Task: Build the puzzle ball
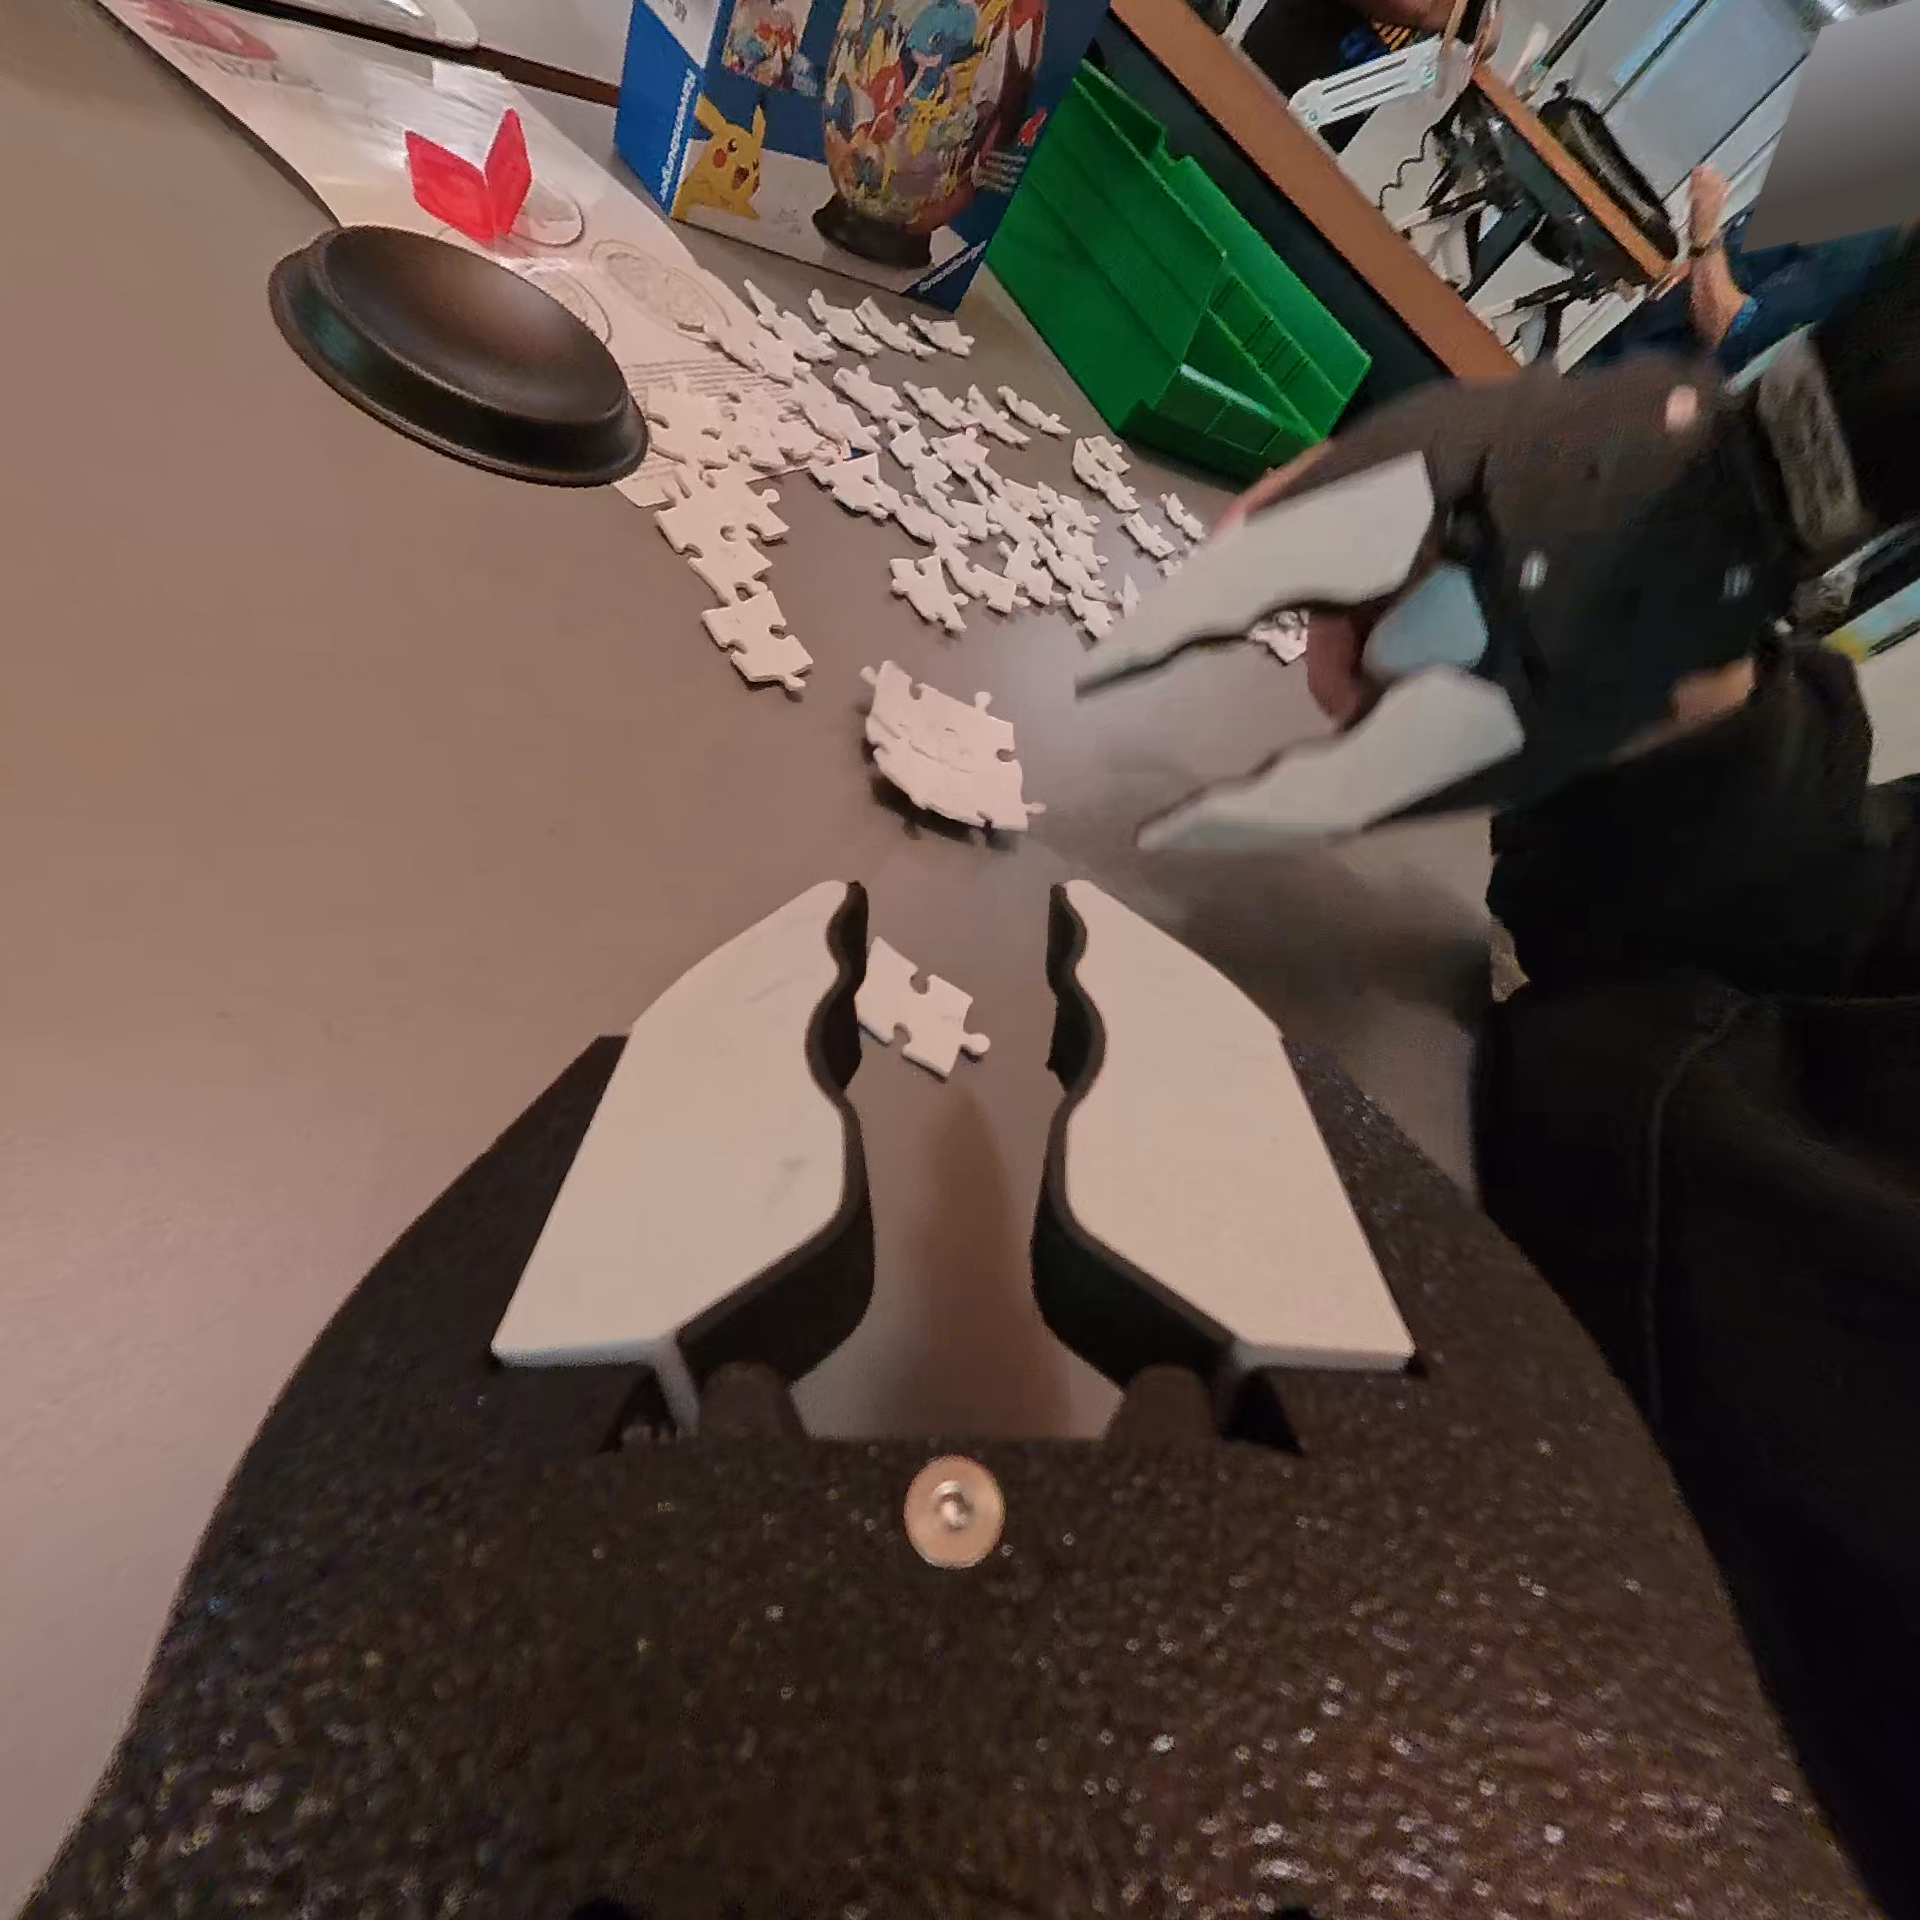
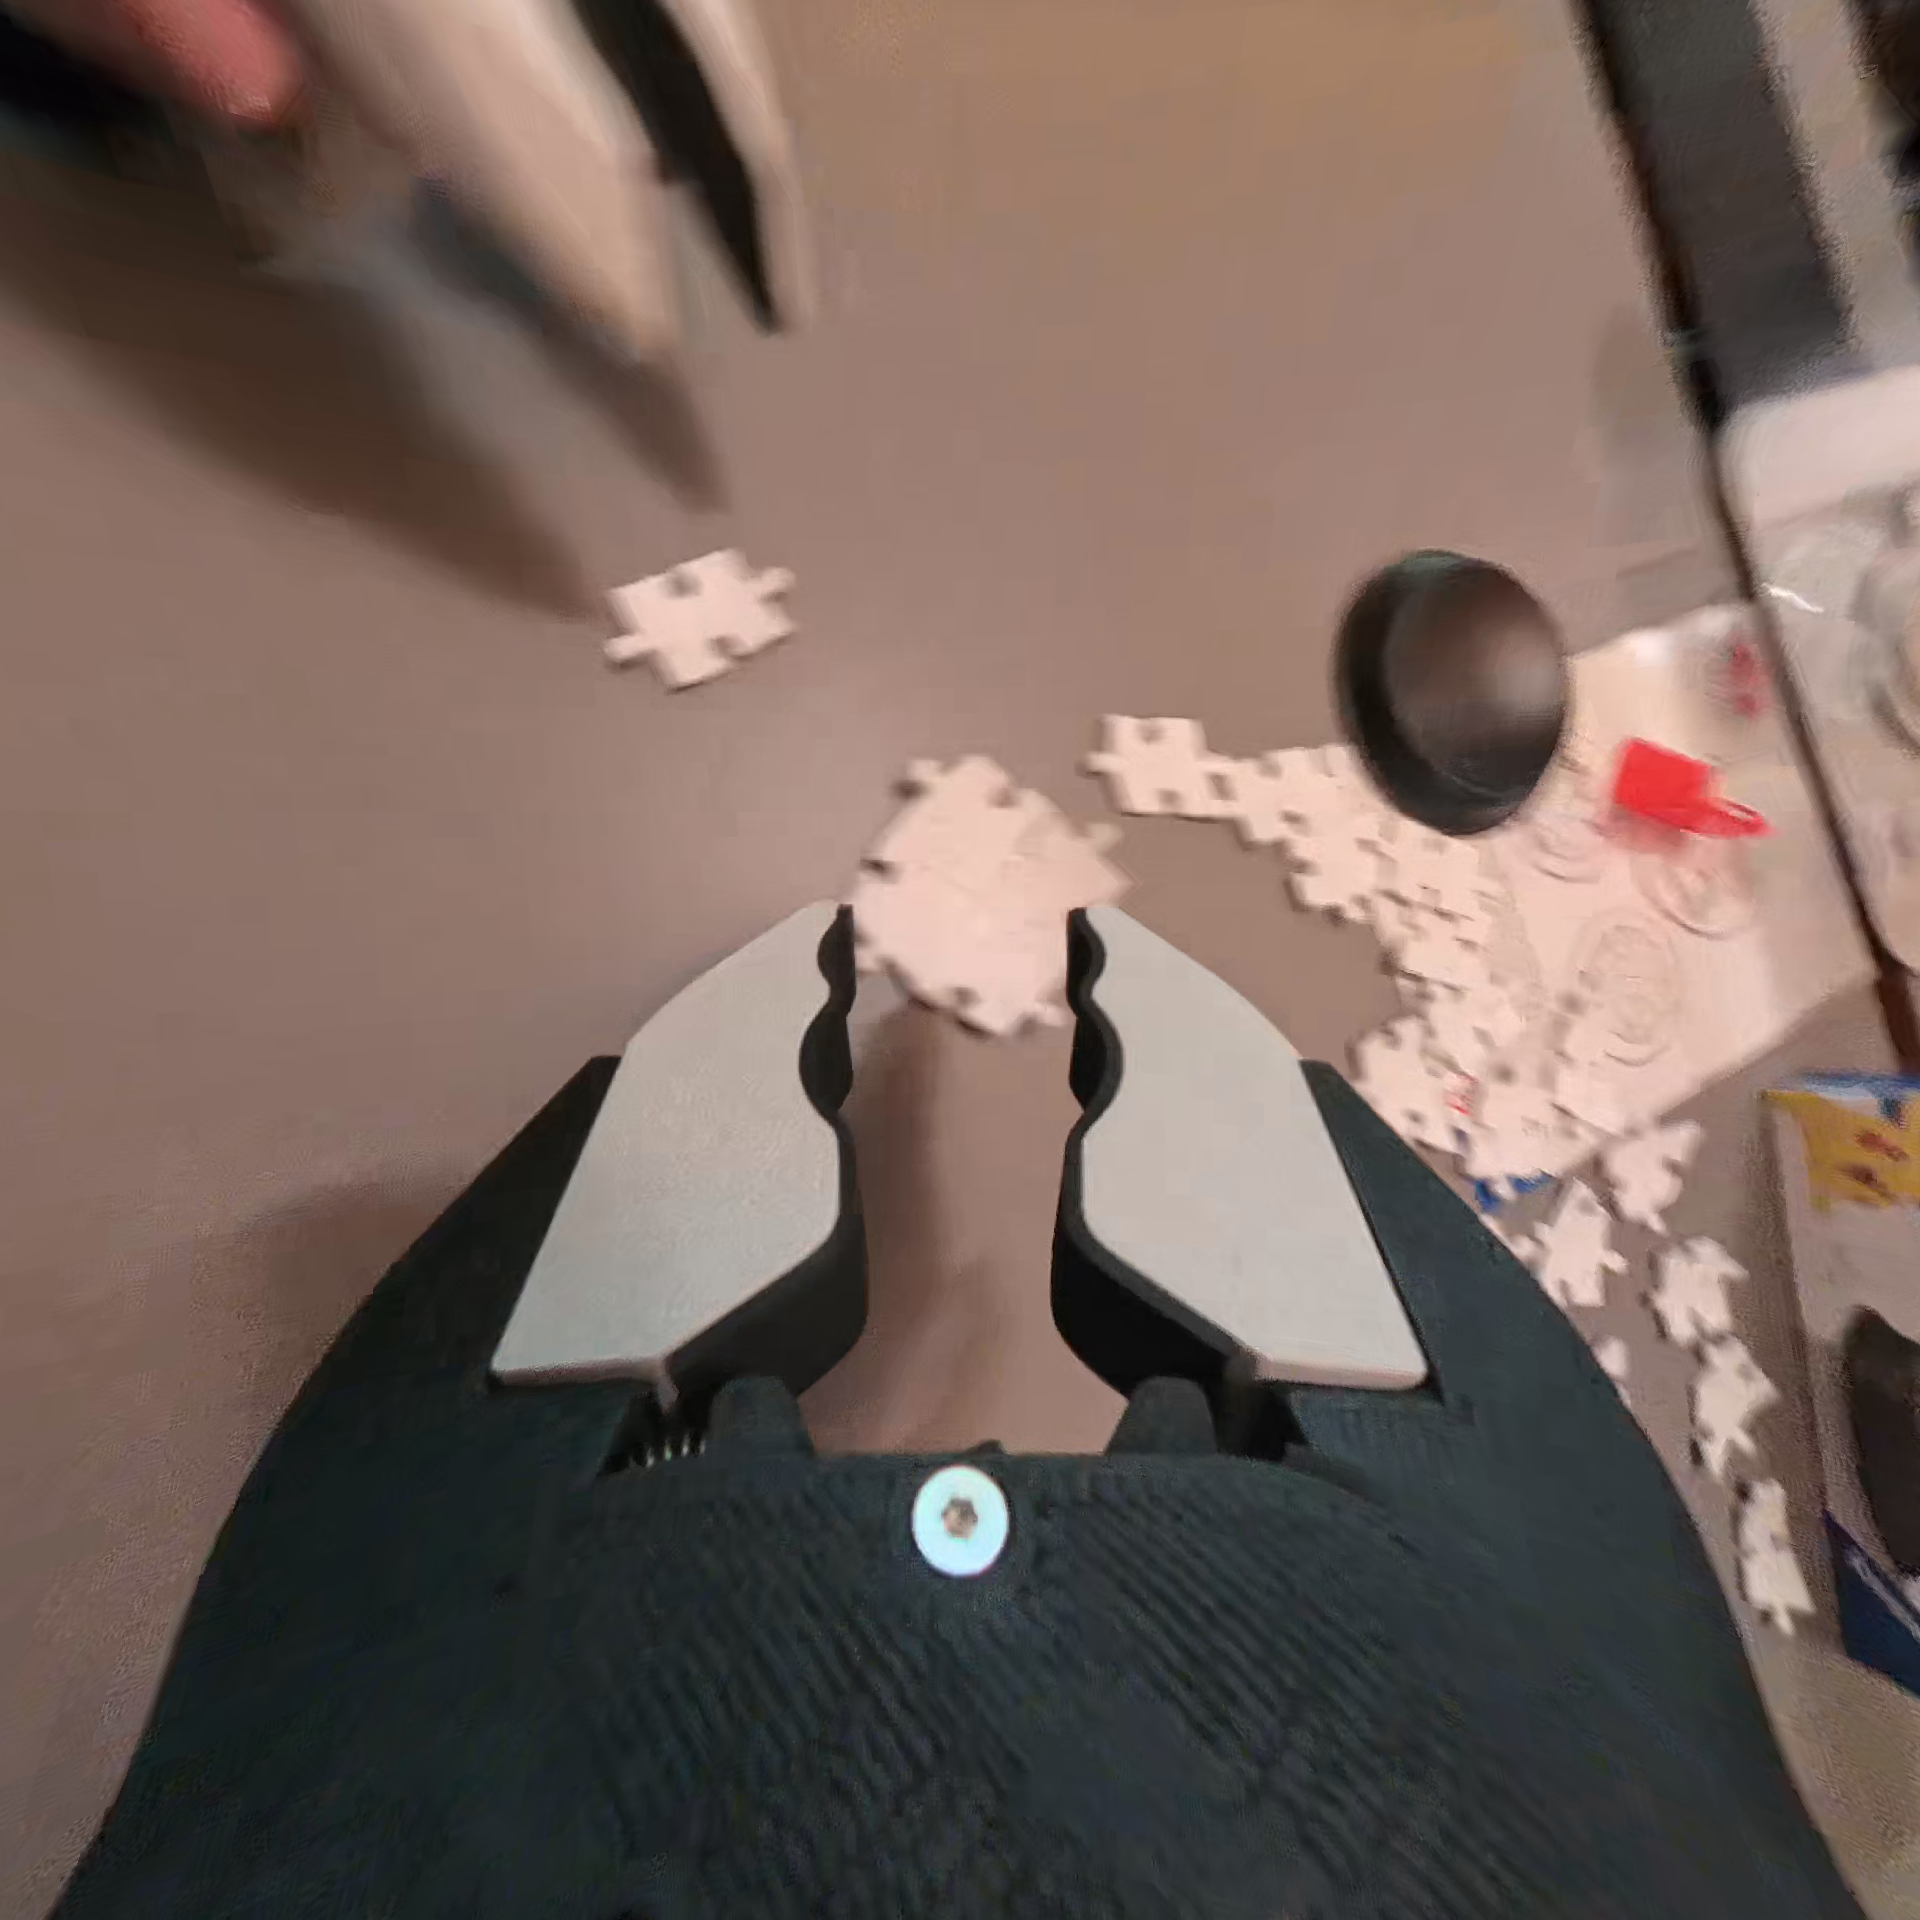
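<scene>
You've joined only a small curved white cluster of puzzle pieces (image 1: 948, 750); beyond it most loose white pieces (image 1: 935, 468) wait, and your left gripper (image 1: 956, 914) and right gripper (image 2: 961, 935) both gape empty.

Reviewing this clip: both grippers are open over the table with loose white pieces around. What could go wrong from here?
1. The single piece lies flat on the table between the open left gripper fingers; closing may push it along rather than lift it.
2. The right gripper is motion-blurred near the small joined cluster; a fast approach could knock it apart or into the scattered pieces.
</scene>
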